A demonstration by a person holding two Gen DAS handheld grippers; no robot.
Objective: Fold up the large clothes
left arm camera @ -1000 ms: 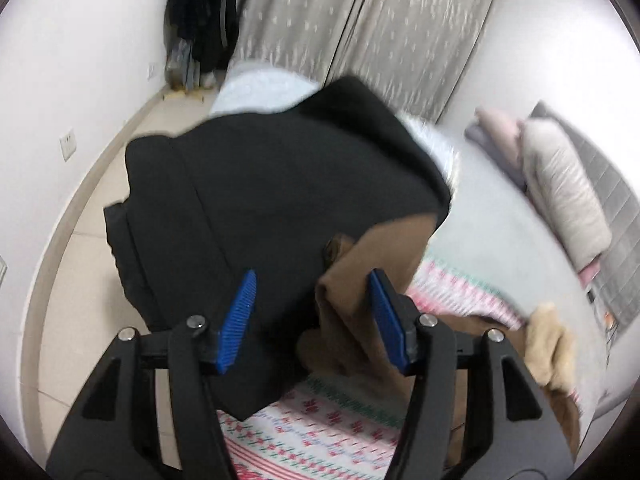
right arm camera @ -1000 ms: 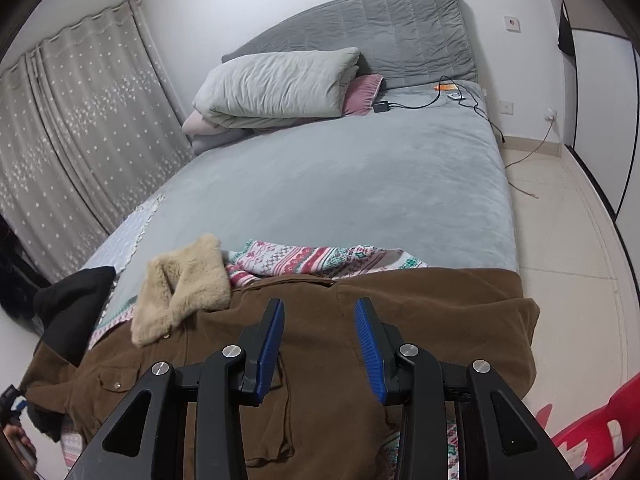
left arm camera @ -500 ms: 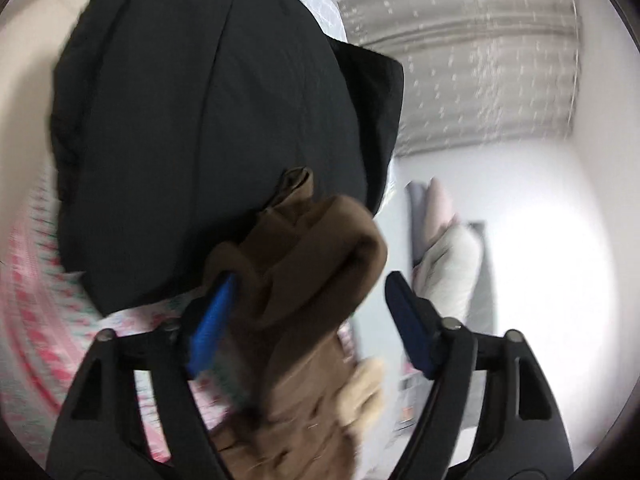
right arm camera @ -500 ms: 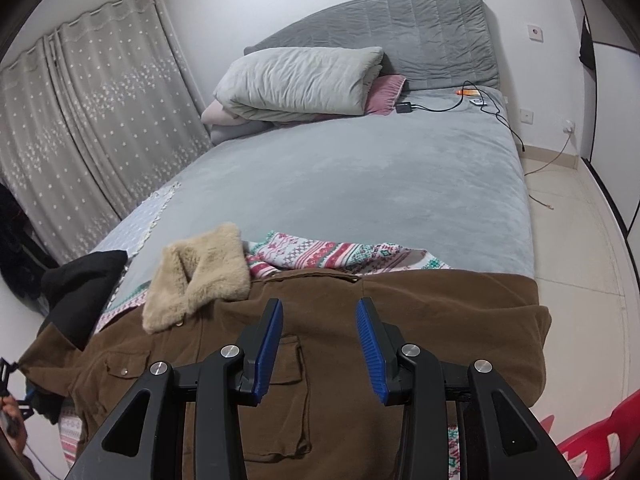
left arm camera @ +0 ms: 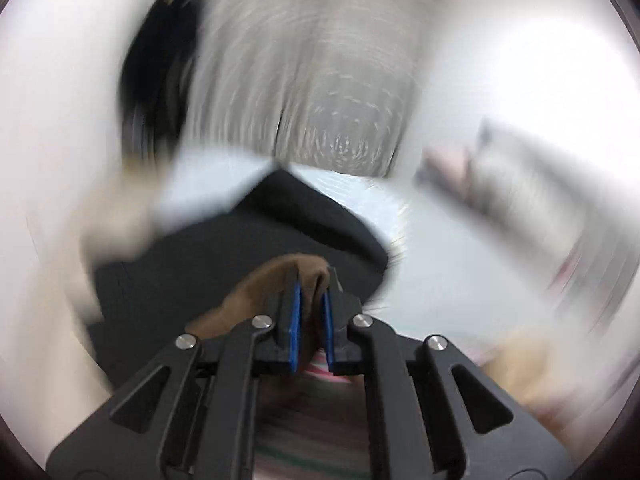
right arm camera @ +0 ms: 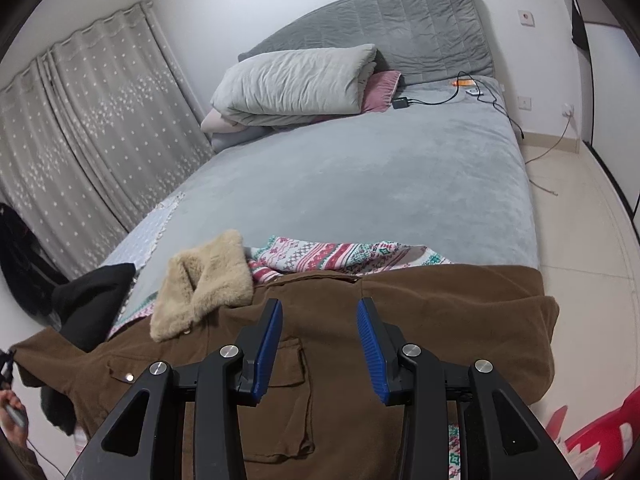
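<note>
The left hand-held gripper is closing on a brown coat sleeve to fold it, while the right hand-held gripper hovers open, empty, over the coat spread on the bed.

Black gripper, blue pads

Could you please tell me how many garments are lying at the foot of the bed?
2: a brown coat spread across the foot, and a black garment at its left end, partly beneath the coat. More may be hidden underneath.
</note>
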